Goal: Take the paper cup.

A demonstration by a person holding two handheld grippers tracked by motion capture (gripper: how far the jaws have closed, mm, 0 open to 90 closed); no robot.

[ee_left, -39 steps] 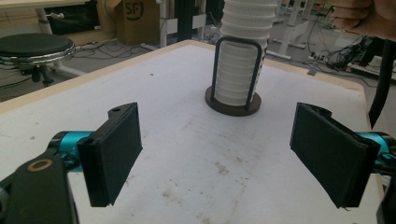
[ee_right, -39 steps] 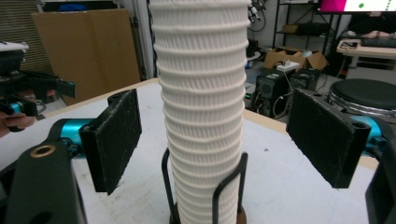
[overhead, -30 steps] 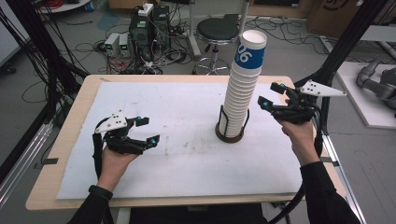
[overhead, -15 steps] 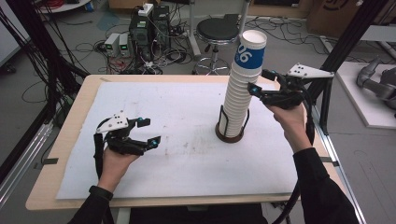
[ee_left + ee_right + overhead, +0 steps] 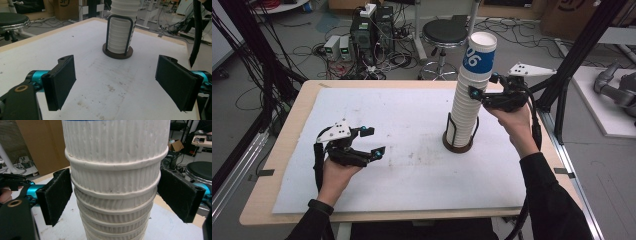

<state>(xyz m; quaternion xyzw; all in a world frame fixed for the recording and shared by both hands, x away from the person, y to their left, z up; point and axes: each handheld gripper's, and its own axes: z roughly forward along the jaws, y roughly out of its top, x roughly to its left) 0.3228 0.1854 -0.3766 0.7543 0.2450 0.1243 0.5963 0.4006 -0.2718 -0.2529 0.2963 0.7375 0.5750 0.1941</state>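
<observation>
Cup stack [image 5: 470, 95]: a tall column of nested white ribbed paper cups, the top one blue-banded, standing upright in a dark wire holder [image 5: 459, 138] at about 3 o'clock from the table's middle.
Left gripper [image 5: 371, 141]: you hold it low over the white mat at about 8 o'clock, jaws spread with nothing between them, well apart from the stack.
White mat [image 5: 402, 125]: bare and lightly scuffed between your two hands; nothing blocks the way across it.
Right gripper [image 5: 484, 87]: up at the stack's upper part from its 3 o'clock side; its jaws have just been opening and now straddle the cups, pads at either flank, too near to tell whether they touch, not squeezing.
Risk, tipping: the column is tall on a small base; a sideways push from your right hand could lean it over.
Risk, wrong count: closing across several rims could lift more than one cup.
Risk, crushing: a hard squeeze could dent the thin walls.
Surroundings: a black stool [image 5: 445, 34] and cables on the floor beyond the far edge, clear of your work.
</observation>
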